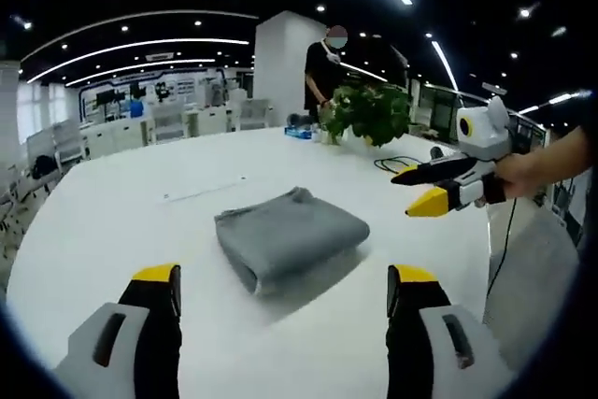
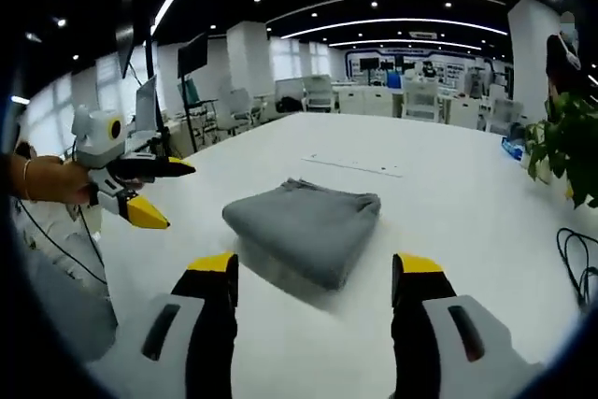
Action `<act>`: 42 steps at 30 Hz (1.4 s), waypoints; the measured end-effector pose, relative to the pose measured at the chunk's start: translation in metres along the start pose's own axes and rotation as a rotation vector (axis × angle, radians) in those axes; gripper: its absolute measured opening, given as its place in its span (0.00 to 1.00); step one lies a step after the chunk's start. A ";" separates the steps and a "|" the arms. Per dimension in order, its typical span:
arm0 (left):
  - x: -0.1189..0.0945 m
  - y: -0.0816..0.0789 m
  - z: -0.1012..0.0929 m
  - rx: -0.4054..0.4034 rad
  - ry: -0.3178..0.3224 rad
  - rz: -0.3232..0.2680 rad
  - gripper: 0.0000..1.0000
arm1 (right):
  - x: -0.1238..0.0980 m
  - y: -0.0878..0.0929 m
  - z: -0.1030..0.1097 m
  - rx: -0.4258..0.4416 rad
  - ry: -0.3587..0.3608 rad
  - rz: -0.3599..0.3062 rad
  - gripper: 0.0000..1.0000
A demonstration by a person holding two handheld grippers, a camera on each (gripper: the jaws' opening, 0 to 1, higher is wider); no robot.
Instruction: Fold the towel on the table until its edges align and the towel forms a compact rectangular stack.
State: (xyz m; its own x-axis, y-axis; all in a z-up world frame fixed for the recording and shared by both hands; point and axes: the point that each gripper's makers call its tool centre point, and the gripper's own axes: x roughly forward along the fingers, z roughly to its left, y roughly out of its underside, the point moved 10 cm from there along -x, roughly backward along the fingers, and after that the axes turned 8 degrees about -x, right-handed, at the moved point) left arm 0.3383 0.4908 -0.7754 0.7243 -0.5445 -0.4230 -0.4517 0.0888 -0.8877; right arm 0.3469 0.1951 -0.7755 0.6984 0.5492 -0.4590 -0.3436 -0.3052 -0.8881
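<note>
Lying folded, towel [image 1: 291,234] hides its inner layers.

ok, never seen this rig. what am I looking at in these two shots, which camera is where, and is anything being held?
No robot here: a person holds a two-jaw gripper in each hand, each with a fisheye camera looking forward along its jaws.

In the left gripper view, the left gripper rises from the bottom, jaws apart, empty. The right gripper comes in from the right, held by a hand, also open.

The right gripper view is the mirror case.

On the white table lies a grey towel, already folded into a compact stack; nothing grips it. Further back are a potted plant, a black cable and a standing person.
</note>
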 end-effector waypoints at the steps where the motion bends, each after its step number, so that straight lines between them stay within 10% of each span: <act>1: -0.002 0.005 -0.002 0.005 -0.004 0.013 0.95 | -0.001 0.005 0.004 0.009 -0.001 0.017 0.67; 42: -0.027 0.031 -0.019 -0.051 -0.004 0.079 0.97 | -0.022 0.026 0.022 0.164 -0.003 0.016 0.72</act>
State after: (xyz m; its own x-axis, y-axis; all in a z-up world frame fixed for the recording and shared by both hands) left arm 0.2948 0.4927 -0.7879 0.6873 -0.5343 -0.4921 -0.5335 0.0885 -0.8412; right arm 0.3084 0.1924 -0.7886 0.6901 0.5477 -0.4732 -0.4529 -0.1832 -0.8725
